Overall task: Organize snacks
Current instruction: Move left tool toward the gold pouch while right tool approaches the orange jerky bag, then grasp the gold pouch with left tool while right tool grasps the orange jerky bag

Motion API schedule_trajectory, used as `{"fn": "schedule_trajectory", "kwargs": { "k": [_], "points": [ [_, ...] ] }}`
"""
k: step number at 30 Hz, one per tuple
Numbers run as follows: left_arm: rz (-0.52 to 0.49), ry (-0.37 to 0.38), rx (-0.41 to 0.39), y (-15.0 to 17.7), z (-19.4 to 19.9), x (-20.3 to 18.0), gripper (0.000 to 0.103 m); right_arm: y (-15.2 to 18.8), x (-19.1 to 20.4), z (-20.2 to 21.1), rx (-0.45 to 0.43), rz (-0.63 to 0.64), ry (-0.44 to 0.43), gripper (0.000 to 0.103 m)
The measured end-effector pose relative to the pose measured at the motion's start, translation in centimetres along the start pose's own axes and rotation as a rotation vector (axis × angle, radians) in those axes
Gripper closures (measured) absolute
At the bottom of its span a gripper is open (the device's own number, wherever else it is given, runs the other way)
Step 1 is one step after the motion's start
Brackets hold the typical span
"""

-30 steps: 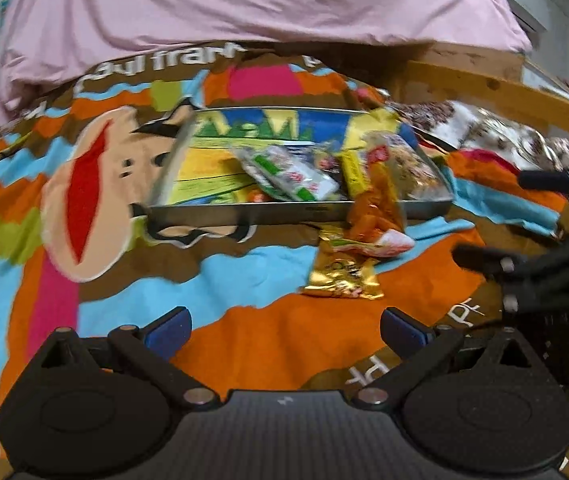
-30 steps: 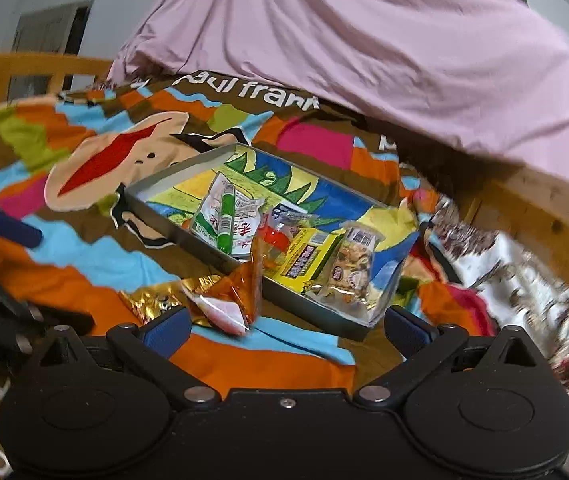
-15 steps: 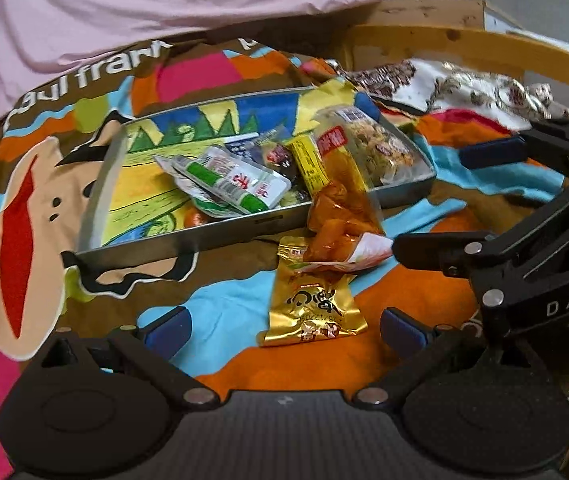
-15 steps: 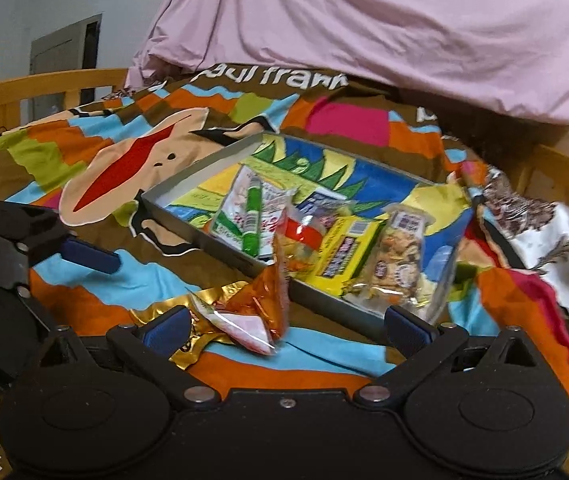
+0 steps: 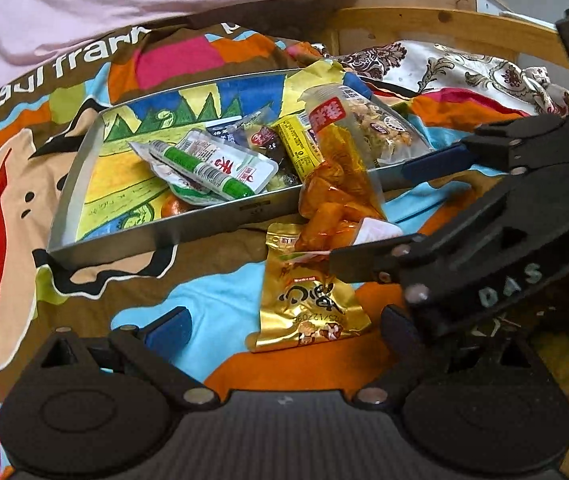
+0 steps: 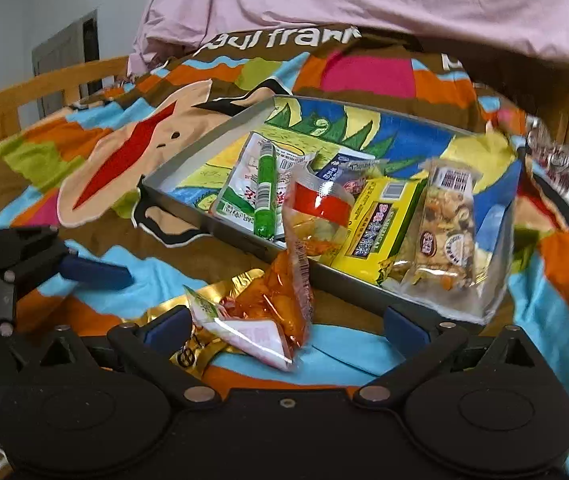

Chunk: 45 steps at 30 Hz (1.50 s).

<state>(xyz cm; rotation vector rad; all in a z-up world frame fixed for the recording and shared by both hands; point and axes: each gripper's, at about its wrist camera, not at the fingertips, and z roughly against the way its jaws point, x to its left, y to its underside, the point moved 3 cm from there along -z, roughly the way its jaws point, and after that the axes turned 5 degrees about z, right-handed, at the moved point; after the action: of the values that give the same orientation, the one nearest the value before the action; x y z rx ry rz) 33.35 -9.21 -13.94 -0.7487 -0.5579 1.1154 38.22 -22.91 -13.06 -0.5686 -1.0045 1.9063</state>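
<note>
Clearly "DAS" on right tongs (image 5: 368,220).

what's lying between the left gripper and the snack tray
In the left wrist view, a gold snack packet lies on the blanket between the left gripper and the tray.

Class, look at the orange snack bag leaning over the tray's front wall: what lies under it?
Under the orange snack bag lies a gold packet on the blanket; the packet's upper edge is covered.

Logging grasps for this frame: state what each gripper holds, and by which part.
Nothing is held. The left gripper and right gripper are both open; the orange snack bag lies between the right's fingers, ungripped.
</note>
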Motion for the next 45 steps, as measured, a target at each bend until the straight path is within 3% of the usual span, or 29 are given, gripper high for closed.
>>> {"fn": "schedule_trajectory", "kwargs": {
  "k": [2,6,13,19,29,40,45],
  "points": [
    [0.006,0.004,0.000,0.0,0.1,0.1,0.001,0.0,-0.6,-0.1,-0.006,-0.040,-0.021,0.010],
    [0.008,0.013,-0.010,0.0,0.3,0.2,0.001,0.0,-1.2,0.2,-0.016,-0.089,-0.039,0.032],
    [-0.010,0.046,-0.023,-0.2,0.5,0.0,0.010,-0.1,-2.6,1.3,0.002,-0.207,-0.056,0.043],
    [0.002,0.074,-0.022,-0.9,0.1,-0.2,0.017,0.1,-4.2,2.7,0.028,-0.309,-0.051,0.043],
    [0.075,0.064,0.027,-1.6,-1.7,0.1,0.045,0.4,-6.3,3.9,0.031,-0.390,-0.023,0.043],
    [0.082,0.035,0.032,-1.6,0.3,-0.4,0.047,0.6,-4.7,4.6,0.057,-0.331,-0.020,0.043],
    [0.087,0.029,0.036,-1.4,0.7,-0.4,0.047,0.9,-4.1,4.3,0.052,-0.303,-0.009,0.034]
  ]
}}
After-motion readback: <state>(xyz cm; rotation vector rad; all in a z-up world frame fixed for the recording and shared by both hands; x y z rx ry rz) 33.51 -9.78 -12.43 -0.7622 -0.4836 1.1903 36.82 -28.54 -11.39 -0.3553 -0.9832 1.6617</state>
